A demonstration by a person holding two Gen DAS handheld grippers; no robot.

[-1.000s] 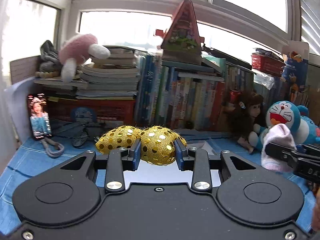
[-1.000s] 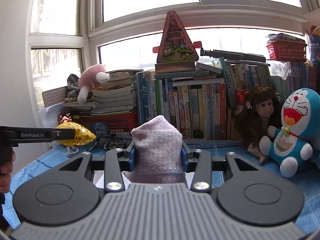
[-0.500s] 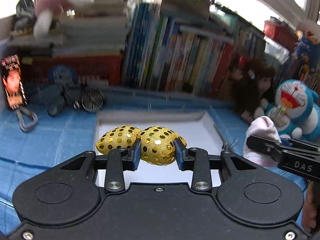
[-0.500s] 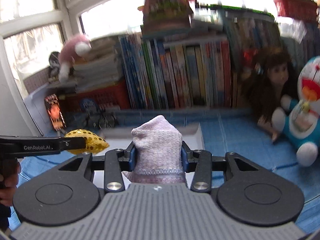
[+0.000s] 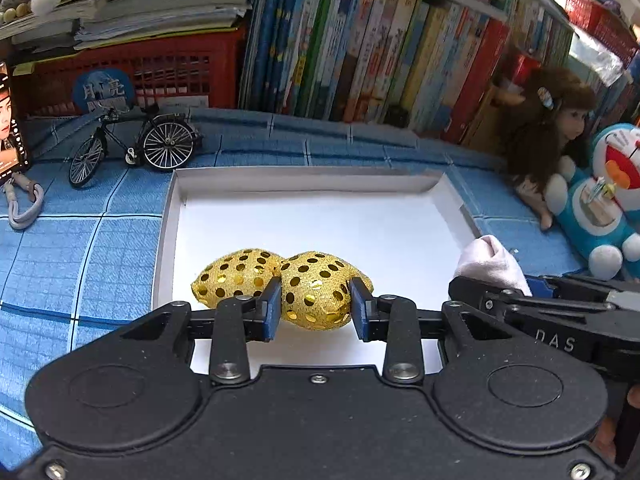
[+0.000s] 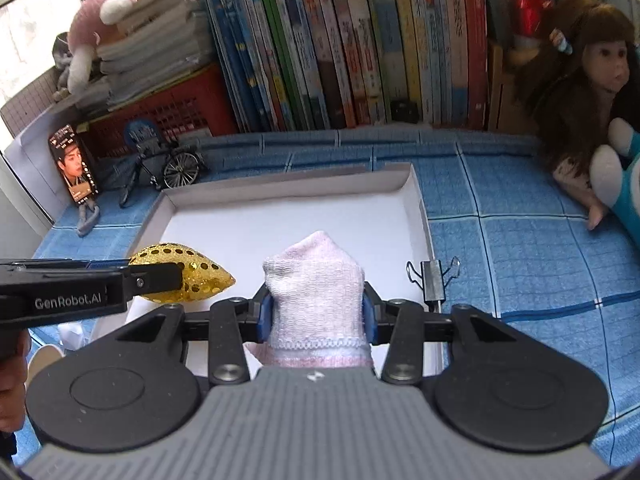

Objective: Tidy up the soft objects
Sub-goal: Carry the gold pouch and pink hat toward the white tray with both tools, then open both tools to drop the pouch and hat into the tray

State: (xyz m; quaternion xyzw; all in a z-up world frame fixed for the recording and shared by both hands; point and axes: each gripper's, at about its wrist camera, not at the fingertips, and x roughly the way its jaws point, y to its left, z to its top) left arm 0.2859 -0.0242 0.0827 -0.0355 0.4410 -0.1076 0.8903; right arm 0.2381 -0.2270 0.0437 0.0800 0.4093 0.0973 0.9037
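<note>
Left tool clamped on gold sequined pouch, right tool pinching pink sock, both above white tray: carrying step, next likely lowering and releasing inside it.

Left tongs: black body, blue pads, silver screws, two round caps. Right tongs: same, w/ grey ribbed cover.

The white tray floor lies bare ahead; a binder clip grips its right rim.
</note>
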